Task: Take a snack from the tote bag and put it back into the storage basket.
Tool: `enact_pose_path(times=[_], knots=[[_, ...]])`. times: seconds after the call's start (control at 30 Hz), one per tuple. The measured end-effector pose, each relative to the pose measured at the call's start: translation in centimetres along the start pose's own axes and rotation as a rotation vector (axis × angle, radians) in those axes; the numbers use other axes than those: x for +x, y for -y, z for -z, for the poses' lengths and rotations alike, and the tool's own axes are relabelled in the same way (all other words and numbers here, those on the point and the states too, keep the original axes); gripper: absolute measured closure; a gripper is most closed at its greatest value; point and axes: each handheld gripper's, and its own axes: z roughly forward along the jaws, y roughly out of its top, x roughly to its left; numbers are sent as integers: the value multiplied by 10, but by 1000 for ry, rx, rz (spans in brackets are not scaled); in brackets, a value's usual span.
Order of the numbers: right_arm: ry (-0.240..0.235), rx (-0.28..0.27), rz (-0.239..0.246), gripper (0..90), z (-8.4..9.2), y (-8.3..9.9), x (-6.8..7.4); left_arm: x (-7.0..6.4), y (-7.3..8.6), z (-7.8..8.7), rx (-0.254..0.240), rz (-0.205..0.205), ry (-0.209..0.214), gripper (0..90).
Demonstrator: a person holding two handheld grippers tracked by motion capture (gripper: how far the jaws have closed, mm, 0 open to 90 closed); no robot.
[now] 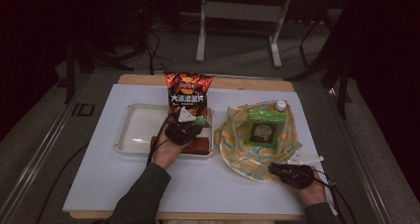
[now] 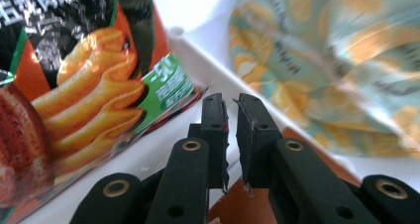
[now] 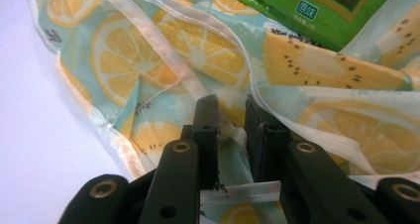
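Note:
A red and black chip bag (image 1: 188,92) (image 2: 89,110) stands upright at the white tray's (image 1: 133,130) far right end. My left gripper (image 1: 186,121) (image 2: 230,102) is at the bag's bottom right corner, jaws almost together, pinching its thin lower seam. A citrus-print plastic bag (image 1: 237,140) (image 3: 163,50) lies to the right with a green packet (image 1: 265,130) (image 3: 337,11) on it. My right gripper (image 1: 271,168) (image 3: 230,105) sits at that bag's near edge, shut on its clear rim strip.
A red-brown packet (image 1: 198,147) lies in the tray's near right corner. A white-capped bottle (image 1: 281,105) rests at the citrus bag's far end. A white sheet (image 1: 99,174) covers the table. Metal stand legs (image 1: 200,40) rise behind it.

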Motion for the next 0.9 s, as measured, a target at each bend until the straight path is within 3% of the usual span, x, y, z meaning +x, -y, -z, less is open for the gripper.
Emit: enact_pose_path(times=[0.13,0.23,0.37,0.43,0.5,0.6,0.73,0.9], knots=[[0,0,0,758,0,0,0,-2,2,-4,38,4,12,826],[0,0,0,758,0,0,0,-3,4,-4,40,3,36,838],[0,0,0,758,0,0,0,-3,6,-1,36,12,36,846],[0,0,0,758,0,0,0,-3,8,1,17,17,26,798],[0,0,1,758,0,0,0,-2,10,5,-31,34,61,754],[0,0,1,758,0,0,0,-4,14,12,-72,25,68,741],[3,-1,6,755,0,0,1,-8,19,23,-105,11,81,707],[-2,-1,2,734,0,0,1,-13,30,41,-127,35,97,666]])
